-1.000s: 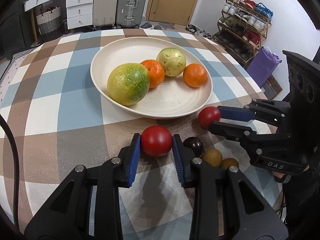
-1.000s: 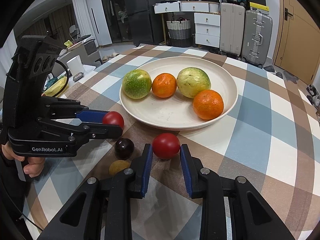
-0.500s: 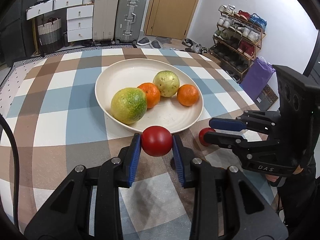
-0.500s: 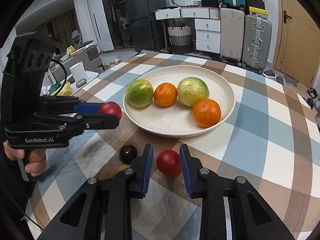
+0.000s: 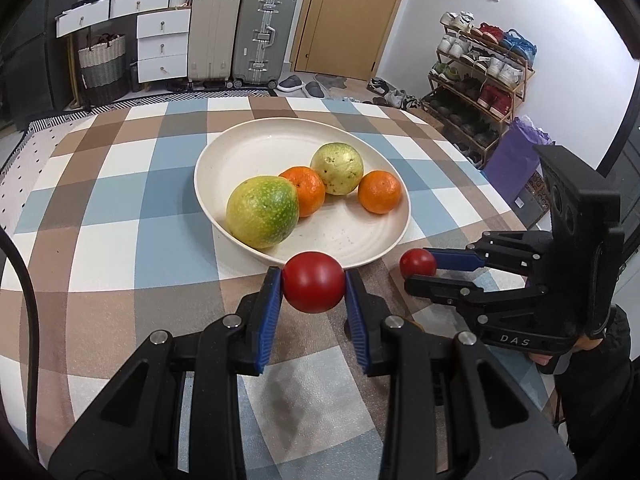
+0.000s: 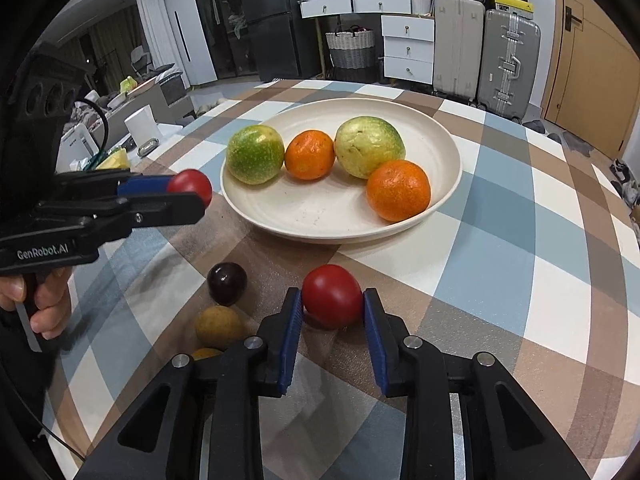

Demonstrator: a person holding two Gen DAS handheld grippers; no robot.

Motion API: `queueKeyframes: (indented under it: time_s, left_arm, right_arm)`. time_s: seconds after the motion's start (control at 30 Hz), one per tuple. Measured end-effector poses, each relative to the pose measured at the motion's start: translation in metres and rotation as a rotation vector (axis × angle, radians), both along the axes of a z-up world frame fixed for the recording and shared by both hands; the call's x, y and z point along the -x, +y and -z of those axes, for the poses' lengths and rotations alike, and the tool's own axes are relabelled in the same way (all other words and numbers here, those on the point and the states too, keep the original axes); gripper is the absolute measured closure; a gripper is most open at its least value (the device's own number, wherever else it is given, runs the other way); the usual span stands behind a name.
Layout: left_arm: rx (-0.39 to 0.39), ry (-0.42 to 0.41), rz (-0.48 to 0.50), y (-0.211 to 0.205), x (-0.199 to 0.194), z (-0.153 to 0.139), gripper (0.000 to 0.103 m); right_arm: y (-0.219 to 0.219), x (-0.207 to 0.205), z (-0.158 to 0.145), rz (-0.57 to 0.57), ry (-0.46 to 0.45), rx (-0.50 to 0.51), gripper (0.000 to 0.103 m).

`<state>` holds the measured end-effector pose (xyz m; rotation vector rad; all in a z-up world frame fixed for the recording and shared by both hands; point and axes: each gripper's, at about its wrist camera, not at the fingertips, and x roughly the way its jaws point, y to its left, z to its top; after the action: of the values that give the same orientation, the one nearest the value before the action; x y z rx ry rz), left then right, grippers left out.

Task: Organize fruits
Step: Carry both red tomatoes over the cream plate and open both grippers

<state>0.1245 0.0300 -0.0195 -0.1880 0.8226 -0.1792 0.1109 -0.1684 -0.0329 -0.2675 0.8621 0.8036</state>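
Our left gripper [image 5: 313, 286] has its fingers clamped on a red tomato [image 5: 313, 282], lifted just before the cream plate's [image 5: 240, 148] six o'clock rim. Our right gripper [image 6: 331, 312] is easing its fingers apart, pads still touching a second tomato [image 6: 331, 295] low over the counter [image 6: 520, 264], at the plate's four o'clock.
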Motion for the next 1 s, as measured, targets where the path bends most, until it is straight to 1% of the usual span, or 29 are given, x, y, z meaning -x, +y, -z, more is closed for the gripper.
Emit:
queueKeyframes:
  time_s: [0.13,0.27,0.57,0.67,1.0]
  left_arm:
    - [0.002,-0.010,-0.011,0.002,0.001,-0.002,0.074]
    - [0.009,-0.035,-0.026,0.006,0.003,-0.007,0.074]
    - [0.041,-0.057,-0.097,0.016,0.002,-0.009,0.074]
    - [0.031,-0.067,-0.105,0.012,0.000,-0.009,0.074]
    - [-0.008,-0.053,-0.078,-0.005,-0.021,0.001,0.074]
  right_arm:
    - [-0.003,0.002,-0.006,0.000,-0.019,-0.026,0.073]
    - [-0.008,0.004,-0.016,-0.014,-0.030,-0.087,0.073]
    - [-0.003,0.010,-0.026,-0.027,-0.061,-0.135,0.073]
    - [0.000,0.006,-0.025,-0.019,-0.039,-0.154,0.073]
    - [0.007,-0.010,-0.028,0.056,-0.017,-0.151,0.073]
